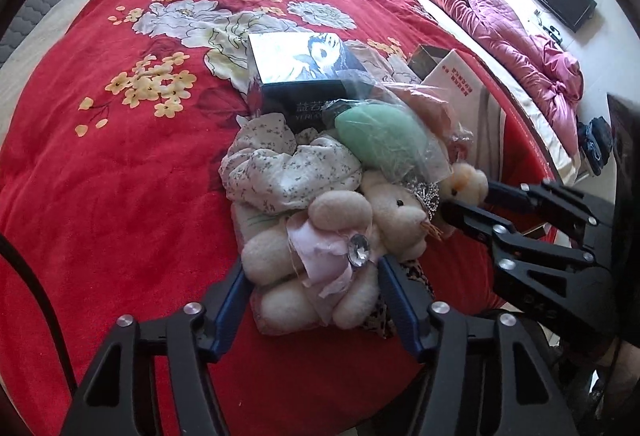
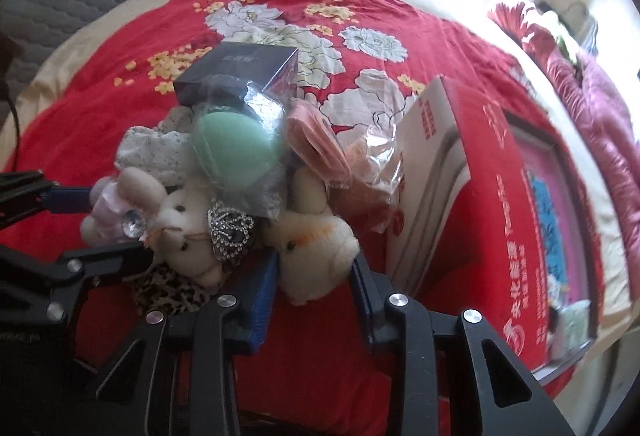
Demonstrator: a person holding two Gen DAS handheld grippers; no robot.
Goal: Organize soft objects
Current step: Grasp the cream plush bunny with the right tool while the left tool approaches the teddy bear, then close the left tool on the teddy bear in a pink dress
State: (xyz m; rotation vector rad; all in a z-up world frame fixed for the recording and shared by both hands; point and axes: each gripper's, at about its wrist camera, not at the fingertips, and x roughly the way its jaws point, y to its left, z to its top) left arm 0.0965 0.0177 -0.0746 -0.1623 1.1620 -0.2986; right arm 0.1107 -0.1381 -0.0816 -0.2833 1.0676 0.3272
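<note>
Left gripper (image 1: 312, 300) has closed on the cream plush bear (image 1: 320, 260): blue pads press both sides of its body, legs toward the camera, head with a rhinestone crown (image 1: 428, 195) past the right fingertip. A big gem (image 1: 358, 250) on a pink bow sits just inside the right finger.

Right gripper (image 2: 314, 276) is narrowed on the small yellowish plush chick (image 2: 312, 240); both pads touch its flanks. In the left view those fingers come in from the right and pinch the chick just beyond the bear's head.

Ahead of both sets of fingertips: floral cloth (image 1: 280, 167), green sponge in clear bag (image 2: 236, 147), pink item in plastic (image 2: 316, 143), then a dark box (image 1: 304, 75). Red carton (image 2: 500, 171) stands right of the right fingers. Leopard fabric (image 2: 168, 288) lies under the bear. All on a red floral bedspread (image 1: 100, 175).
</note>
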